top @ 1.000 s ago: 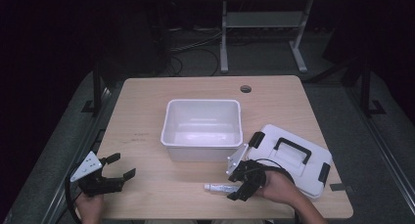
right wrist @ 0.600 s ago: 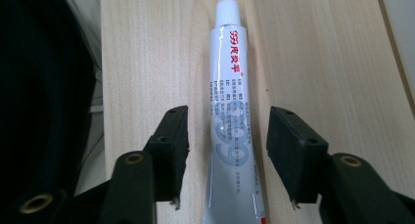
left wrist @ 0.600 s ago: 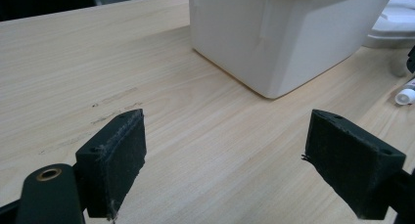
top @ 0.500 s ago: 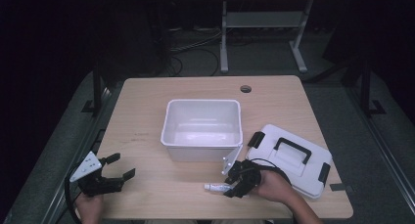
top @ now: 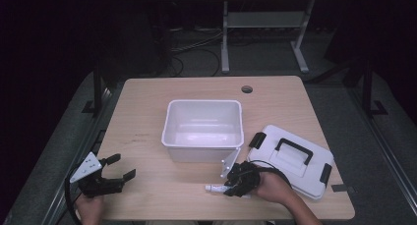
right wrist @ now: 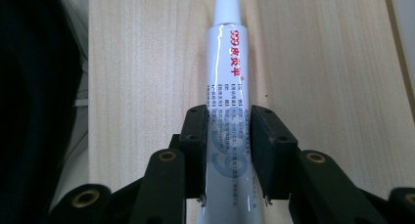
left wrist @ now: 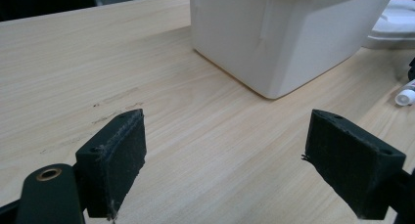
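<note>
A white ointment tube (right wrist: 227, 62) with red print lies on the wooden table (top: 147, 102), cap pointing left in the high view (top: 215, 188). My right gripper (right wrist: 229, 133) has just been closing, and its pads now press both sides of the tube's lower half. From above, the right gripper (top: 232, 188) sits at the front of the table, just left of the lid. My left gripper (top: 123, 167) rests at the front left corner, open, with bare wood between its jaws (left wrist: 225, 160). The tube's cap end (left wrist: 406, 94) shows far off at the right of the left gripper view.
An open white plastic bin (top: 202, 103) stands mid-table, its corner close ahead of the left gripper (left wrist: 293, 38). Its white lid (top: 275, 136) with a black handle lies flat at the right front. A cable hole (top: 247, 89) is near the far edge.
The right gripper has shifted slightly left along the tube and its jaws have closed onto it. The left hand and gripper have stayed still.
</note>
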Tool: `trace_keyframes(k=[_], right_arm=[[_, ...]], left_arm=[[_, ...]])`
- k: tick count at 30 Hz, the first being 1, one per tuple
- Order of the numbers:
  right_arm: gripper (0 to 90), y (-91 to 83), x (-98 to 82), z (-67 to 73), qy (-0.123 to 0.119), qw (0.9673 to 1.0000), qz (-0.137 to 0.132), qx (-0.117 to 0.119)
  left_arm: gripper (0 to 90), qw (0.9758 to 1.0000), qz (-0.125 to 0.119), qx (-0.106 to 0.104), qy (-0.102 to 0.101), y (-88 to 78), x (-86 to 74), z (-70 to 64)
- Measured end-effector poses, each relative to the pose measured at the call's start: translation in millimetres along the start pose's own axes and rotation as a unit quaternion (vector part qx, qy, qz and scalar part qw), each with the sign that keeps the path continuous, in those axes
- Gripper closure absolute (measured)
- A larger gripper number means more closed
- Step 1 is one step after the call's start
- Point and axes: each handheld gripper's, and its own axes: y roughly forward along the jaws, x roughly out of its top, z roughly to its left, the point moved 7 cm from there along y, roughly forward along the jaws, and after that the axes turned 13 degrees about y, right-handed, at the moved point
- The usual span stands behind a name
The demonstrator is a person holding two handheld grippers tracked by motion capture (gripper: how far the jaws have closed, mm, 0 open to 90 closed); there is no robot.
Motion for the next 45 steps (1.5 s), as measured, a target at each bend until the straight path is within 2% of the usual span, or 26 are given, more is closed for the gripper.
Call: trace_keyframes(k=[8,17,26,32,33,34,37,45], right_arm=[[69.8,-0.9,0.1,-0.3,-0.005,1.0,-0.003,-0.004],[70.3,-1.7,-0.2,-0.6,-0.004,0.9999,-0.004,0.011],[70.5,-8.4,1.3,0.6,-0.001,0.9995,-0.017,0.024],[70.7,-12.4,2.4,0.5,-0.008,0.9995,-0.02,0.023],[70.7,-12.4,3.1,-0.3,-0.01,0.9996,-0.022,0.016],[70.7,-11.9,2.5,0.4,-0.007,0.9996,-0.018,0.021],[70.7,-8.9,1.6,-0.4,-0.011,0.9998,-0.01,0.011],[69.8,-3.3,0.4,1.7,-0.019,0.9998,0.001,0.01]], left_arm=[[14.7,1.0,0.0,0.001,0.001,-0.1,0.2,-0.1],[14.7,1.0,-0.001,0.001,0.001,-0.4,0.2,0.3],[14.7,1.0,-0.002,0.001,0.001,-0.4,0.3,0.0],[14.7,1.0,-0.001,0.001,0.001,-0.3,0.4,-0.1],[14.7,1.0,0.0,0.001,0.002,-0.3,0.4,-0.2],[14.7,1.0,0.0,0.002,0.003,-0.4,0.4,-0.2],[14.7,1.0,-0.001,0.002,0.002,-1.1,0.1,0.4],[14.7,1.0,-0.001,0.002,0.001,-0.4,0.2,0.0]])
